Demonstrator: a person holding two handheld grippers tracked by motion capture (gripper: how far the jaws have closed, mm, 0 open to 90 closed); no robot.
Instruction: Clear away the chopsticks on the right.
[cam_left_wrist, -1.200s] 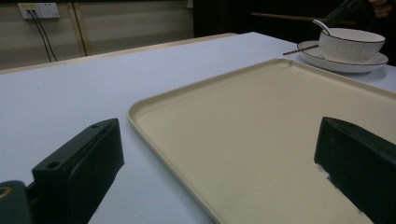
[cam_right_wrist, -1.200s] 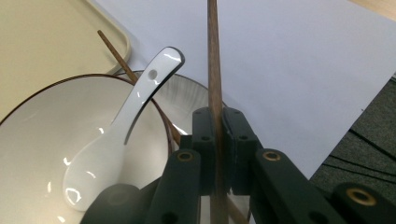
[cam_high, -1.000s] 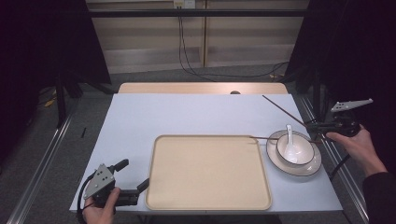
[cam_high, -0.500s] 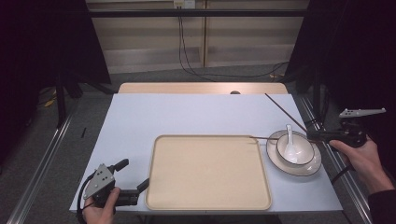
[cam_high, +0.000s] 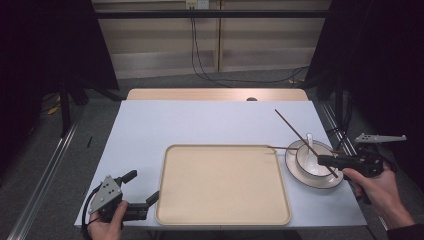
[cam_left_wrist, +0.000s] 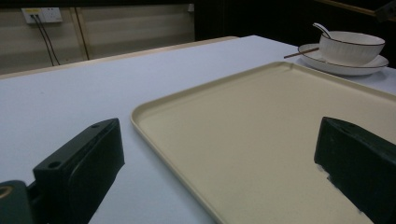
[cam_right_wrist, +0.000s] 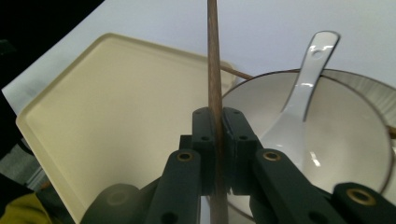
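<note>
I have one chopstick (cam_right_wrist: 214, 70) pinched near its low end in my right tongs (cam_right_wrist: 215, 122), slanting up over the bowl (cam_high: 311, 161) and spoon (cam_right_wrist: 303, 77). Held so far down, it could pivot or slip out. A second chopstick (cam_high: 283, 148) rests on the plate (cam_high: 330, 182) beside the tray (cam_high: 222, 186). My left tongs (cam_left_wrist: 215, 158) gape wide, low on the worktop (cam_high: 200, 122).

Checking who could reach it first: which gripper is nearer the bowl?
Right. The right gripper, shut on a chopstick, sits right at the bowl; the left gripper is across the tray, at its near-left corner.
</note>
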